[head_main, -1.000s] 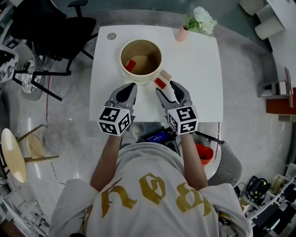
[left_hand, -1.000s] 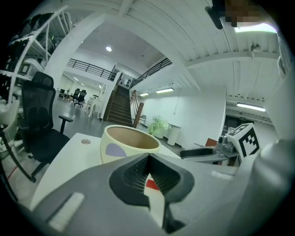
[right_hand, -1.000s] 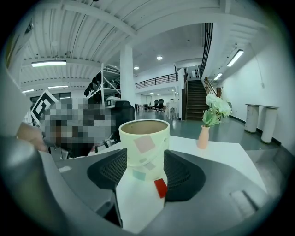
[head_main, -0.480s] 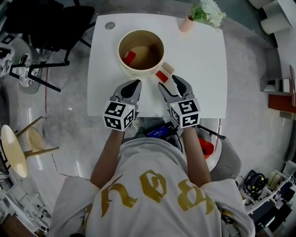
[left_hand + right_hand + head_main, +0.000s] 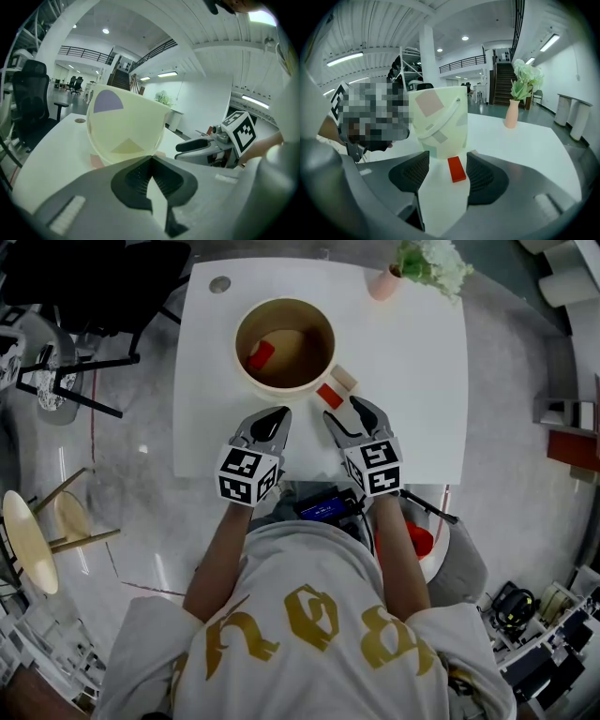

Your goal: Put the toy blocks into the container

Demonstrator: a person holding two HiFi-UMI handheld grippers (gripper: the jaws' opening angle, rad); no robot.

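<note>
Red block (image 5: 457, 169) lies untouched between right gripper (image 5: 446, 165) jaws, wide open; left gripper (image 5: 151, 158) jaws closed.

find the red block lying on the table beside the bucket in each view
Head view: the red block lies upper centre, just below-right of the bucket, ahead of the right gripper.
Left gripper view: not clearly in it; the bucket fills the middle.
Right gripper view: low centre, framed between the open jaws, before the bucket.
Shared landmark: the bucket.
</note>
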